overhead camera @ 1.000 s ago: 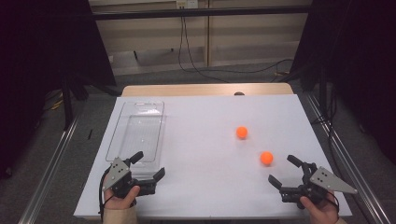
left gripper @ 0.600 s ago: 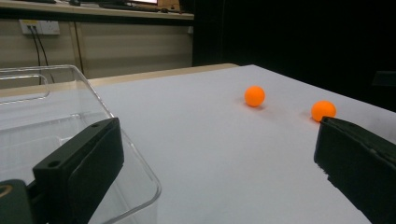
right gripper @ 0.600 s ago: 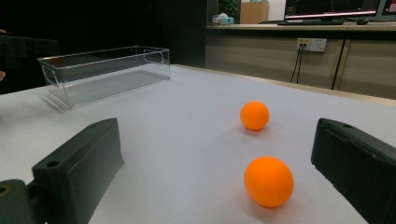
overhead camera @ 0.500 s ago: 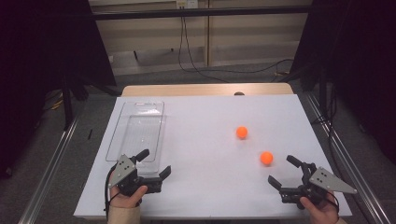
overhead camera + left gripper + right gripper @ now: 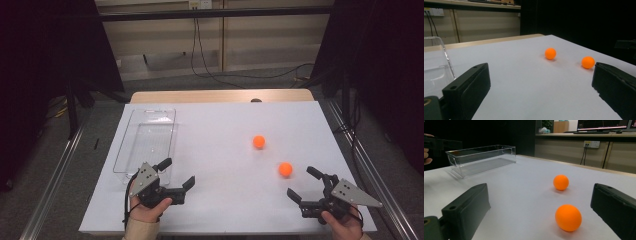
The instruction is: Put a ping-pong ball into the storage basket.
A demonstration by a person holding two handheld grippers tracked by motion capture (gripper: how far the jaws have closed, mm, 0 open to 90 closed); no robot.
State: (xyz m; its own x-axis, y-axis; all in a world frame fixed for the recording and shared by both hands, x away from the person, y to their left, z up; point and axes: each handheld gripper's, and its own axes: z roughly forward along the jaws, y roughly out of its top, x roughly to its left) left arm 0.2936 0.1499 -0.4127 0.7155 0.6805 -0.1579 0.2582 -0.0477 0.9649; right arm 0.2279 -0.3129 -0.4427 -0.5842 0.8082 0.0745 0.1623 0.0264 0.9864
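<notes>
Both grippers sit low at the near edge of the white table (image 5: 220,125) with jaws spread wide and empty, seemingly ready to pick up a ball. The right gripper (image 5: 306,186) points at the nearer orange ball (image 5: 285,169), which lies just ahead of its open jaws, slightly toward the right jaw in the right gripper view. The farther orange ball (image 5: 258,141) rests beyond it. The left gripper (image 5: 176,173) lies just beside the near end of the empty clear plastic box (image 5: 146,142), probably the balls' destination, well apart from both balls.
</notes>
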